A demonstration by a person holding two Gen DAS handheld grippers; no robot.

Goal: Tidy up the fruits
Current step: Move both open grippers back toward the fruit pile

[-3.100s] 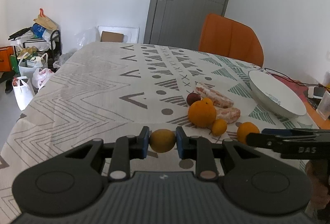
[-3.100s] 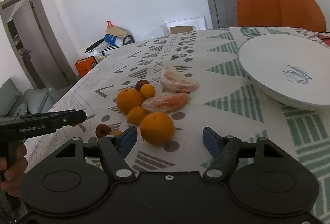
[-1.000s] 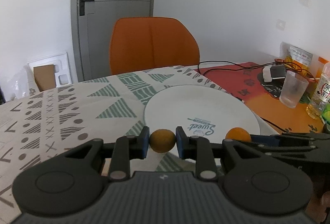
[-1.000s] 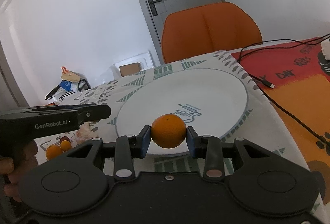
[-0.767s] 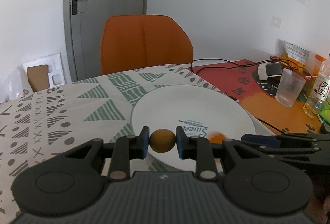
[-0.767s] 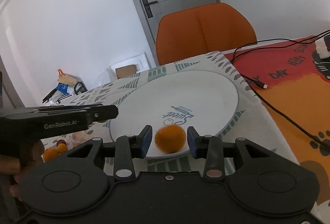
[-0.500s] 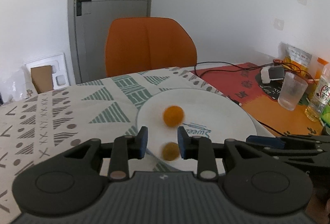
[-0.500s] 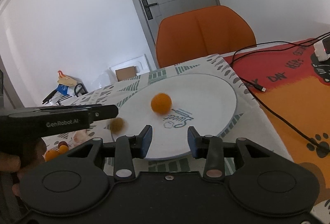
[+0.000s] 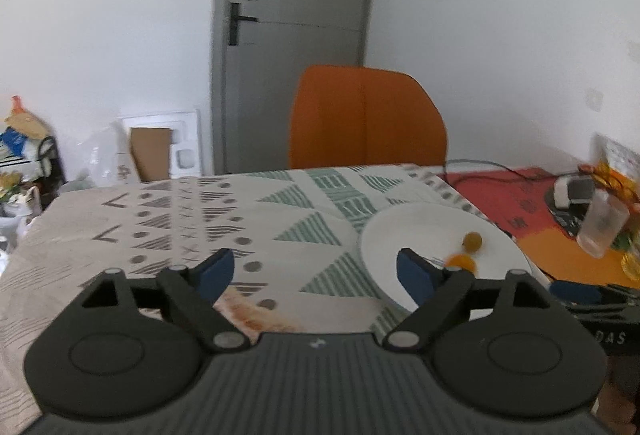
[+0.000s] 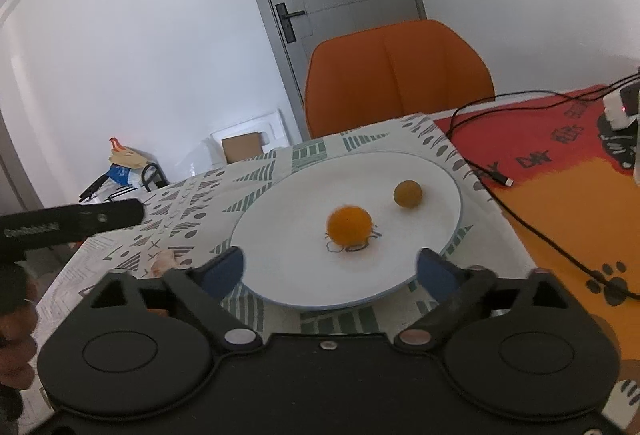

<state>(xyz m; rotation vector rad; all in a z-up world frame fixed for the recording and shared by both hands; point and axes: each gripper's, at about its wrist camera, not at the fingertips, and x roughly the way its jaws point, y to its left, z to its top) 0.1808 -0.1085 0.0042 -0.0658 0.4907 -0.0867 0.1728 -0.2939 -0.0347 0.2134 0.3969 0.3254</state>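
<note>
Both fruits down on white plate [image 10: 280, 235]: orange [image 10: 349, 226] mid-plate, smaller yellowish fruit [image 10: 407, 194] beyond. Right gripper [image 10: 330, 269] and left gripper [image 9: 314, 271] just sprung apart, empty. Peeled segments [image 9: 256, 311] directly under left gripper, nearer that hand.

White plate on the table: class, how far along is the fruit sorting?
Done: an orange and a smaller fruit lie on the white plate. In hand: nothing; both the left hand-held gripper and right hand-held gripper have just opened, empty. Left: peeled fruit on the tablecloth.
</note>
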